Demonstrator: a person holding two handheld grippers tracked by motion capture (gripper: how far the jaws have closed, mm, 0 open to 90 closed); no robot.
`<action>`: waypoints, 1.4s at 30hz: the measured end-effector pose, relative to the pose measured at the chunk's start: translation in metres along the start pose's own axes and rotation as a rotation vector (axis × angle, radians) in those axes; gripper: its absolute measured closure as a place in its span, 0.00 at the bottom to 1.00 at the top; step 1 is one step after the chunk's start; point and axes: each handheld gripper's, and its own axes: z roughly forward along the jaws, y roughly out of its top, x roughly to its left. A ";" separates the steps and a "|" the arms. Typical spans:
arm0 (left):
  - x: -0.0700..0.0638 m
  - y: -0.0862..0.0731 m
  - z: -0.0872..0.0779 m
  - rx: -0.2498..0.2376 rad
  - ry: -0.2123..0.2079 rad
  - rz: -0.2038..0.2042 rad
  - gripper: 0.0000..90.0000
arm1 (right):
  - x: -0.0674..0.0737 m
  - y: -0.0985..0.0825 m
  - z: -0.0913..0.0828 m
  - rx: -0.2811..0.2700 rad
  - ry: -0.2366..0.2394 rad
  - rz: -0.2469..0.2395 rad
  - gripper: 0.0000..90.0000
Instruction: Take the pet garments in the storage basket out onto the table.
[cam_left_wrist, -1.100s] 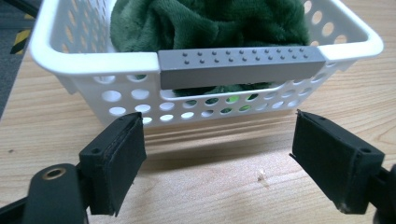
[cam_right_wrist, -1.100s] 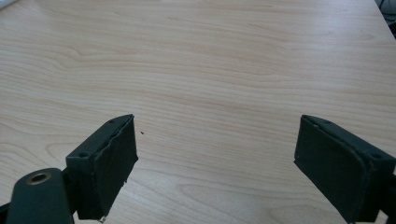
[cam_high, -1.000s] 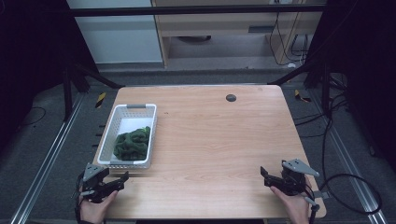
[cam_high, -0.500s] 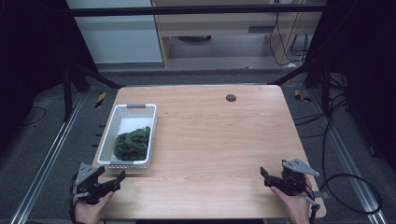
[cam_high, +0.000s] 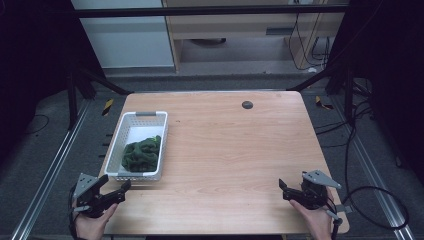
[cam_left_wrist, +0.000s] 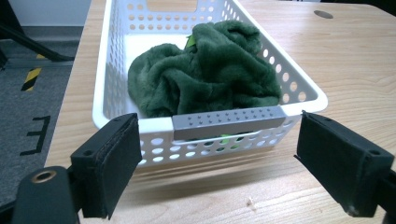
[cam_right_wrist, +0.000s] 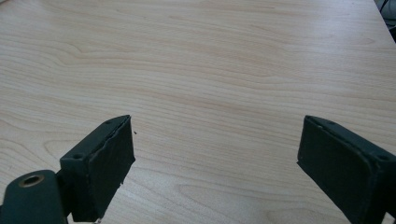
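A white perforated basket stands at the table's left side, and a crumpled dark green cloth lies in its near half. In the left gripper view the cloth fills the basket behind its grey handle strip. My left gripper is at the table's front left corner, just short of the basket's near end, open and holding nothing. Held near the front right edge, my right gripper is also open over bare wood, jaws wide apart.
The wooden table has a small dark round grommet near its far edge. Black frame posts and cables stand beyond the table's sides, and grey floor with rails lies to the left and right.
My left gripper has drawn back toward the front left corner, away from the basket's near end. The right gripper has stayed put.
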 end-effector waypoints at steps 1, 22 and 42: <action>0.000 0.001 0.000 -0.002 0.000 0.001 0.14 | 0.000 0.000 0.000 0.001 -0.003 0.001 0.12; -0.003 0.027 -0.003 -0.010 -0.048 0.085 0.15 | 0.000 0.000 0.003 0.023 -0.009 -0.008 0.10; -0.001 0.056 0.010 0.022 -0.082 0.145 0.15 | -0.001 0.001 0.004 0.023 -0.010 -0.013 0.10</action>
